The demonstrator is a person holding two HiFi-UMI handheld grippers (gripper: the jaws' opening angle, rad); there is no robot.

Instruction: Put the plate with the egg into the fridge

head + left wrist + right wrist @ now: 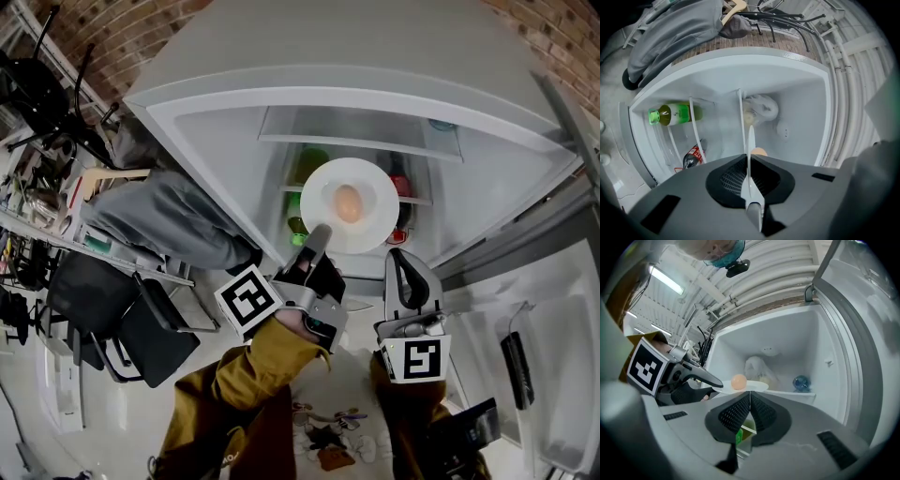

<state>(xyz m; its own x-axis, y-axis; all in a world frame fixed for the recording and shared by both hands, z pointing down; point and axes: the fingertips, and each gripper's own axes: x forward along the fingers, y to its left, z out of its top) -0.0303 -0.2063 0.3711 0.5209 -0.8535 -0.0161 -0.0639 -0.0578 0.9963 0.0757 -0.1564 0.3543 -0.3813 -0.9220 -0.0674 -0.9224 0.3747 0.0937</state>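
A white plate (371,223) carrying a brown egg (348,202) hangs in front of the open fridge (216,141), level with its shelves. My left gripper (316,242) is shut on the plate's near rim. In the left gripper view the plate (751,140) shows edge-on between the jaws, with the egg (760,151) just past them. My right gripper (398,259) is to the right of the plate, shut with nothing in it. Its own view shows the pads (759,411) meeting, and beyond them the plate (754,386), the egg (738,381) and the left gripper (701,376).
Inside the fridge are a green bottle (670,114), a red-labelled bottle (693,157), a white bag (757,366) and a blue ball-like thing (800,382) on a shelf. The fridge door (553,356) stands open at the right. A black chair (141,328) and grey cloth (159,216) are at the left.
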